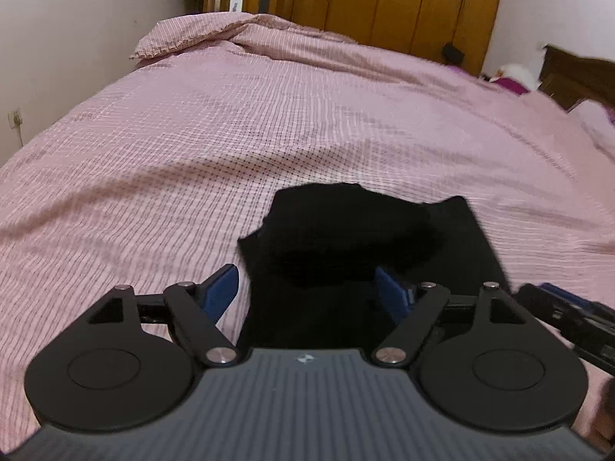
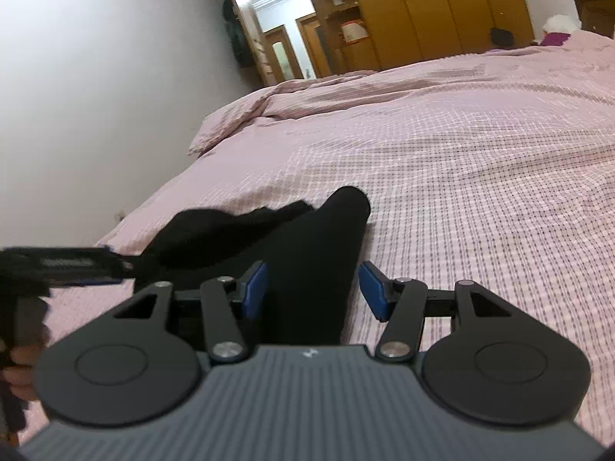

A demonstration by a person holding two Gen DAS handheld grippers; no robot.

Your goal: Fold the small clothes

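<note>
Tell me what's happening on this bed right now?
A person holding a hand-held gripper in each hand is folding a small black fabric garment on a pink checked bedspread. The left hand-held gripper stands open, the garment lying between its blue pads untouched. The right hand-held gripper also straddles the garment, apparently not pinching it.

Right gripper (image 2: 313,288) straddles black garment (image 2: 307,253) on pink bedspread (image 2: 480,192).
</note>
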